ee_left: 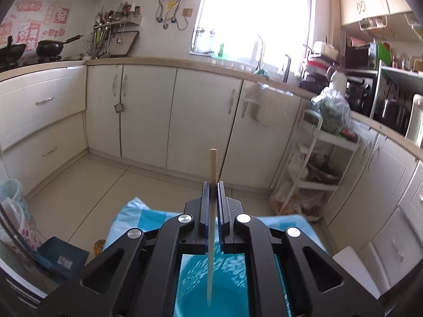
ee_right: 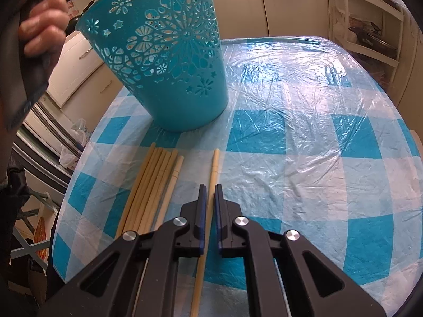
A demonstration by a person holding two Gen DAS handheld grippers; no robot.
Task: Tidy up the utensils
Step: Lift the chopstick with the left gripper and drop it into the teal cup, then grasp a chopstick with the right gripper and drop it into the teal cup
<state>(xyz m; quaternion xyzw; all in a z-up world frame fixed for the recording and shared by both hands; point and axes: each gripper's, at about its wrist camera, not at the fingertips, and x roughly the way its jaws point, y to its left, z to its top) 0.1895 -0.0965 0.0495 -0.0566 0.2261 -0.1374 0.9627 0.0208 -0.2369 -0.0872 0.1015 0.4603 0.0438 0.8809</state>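
Nearest us, our right tongs [ee_right: 210,187] clench a pale wooden chopstick [ee_right: 213,174] above the blue-checked counter [ee_right: 304,137]; at ten o'clock lie more bundled chopsticks [ee_right: 152,185]. Our left tongs [ee_left: 213,185] grip another chopstick [ee_left: 212,211] over the perforated teal plastic bucket [ee_right: 169,60].

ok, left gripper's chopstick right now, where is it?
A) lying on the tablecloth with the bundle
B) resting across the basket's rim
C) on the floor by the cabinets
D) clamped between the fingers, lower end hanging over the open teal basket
D: in the left wrist view the left gripper pinches the chopstick upright, its lower end hanging over the inside of the teal basket; whether it touches the bottom can't be told.
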